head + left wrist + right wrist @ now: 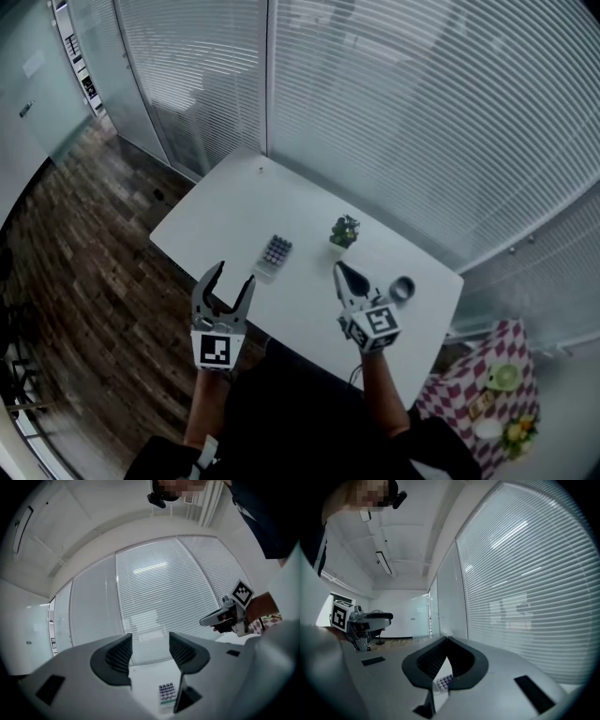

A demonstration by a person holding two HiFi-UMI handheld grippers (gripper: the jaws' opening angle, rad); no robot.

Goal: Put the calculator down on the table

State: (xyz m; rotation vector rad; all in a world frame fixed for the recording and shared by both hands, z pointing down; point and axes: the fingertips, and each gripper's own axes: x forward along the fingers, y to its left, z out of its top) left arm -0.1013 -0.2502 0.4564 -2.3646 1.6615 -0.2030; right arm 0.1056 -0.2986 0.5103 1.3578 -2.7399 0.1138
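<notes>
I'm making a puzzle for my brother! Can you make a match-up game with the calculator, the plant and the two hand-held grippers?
Things:
1. calculator
2. plant
3. left hand-held gripper
4. right hand-held gripper

Clues:
A. jaws together
B. green leaves
C. jaws apart, nothing between them
D. lies flat on the table

Pairs: 1-D, 2-B, 3-C, 4-A

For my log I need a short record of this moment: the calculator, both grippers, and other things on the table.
calculator: lies flat on the table; no gripper holds it
left gripper: open, empty, on the near side of the calculator
right gripper: shut, empty
plant: on the table, right of the calculator
grey round thing: on the table, right of the right gripper
task: calculator is already down
</notes>
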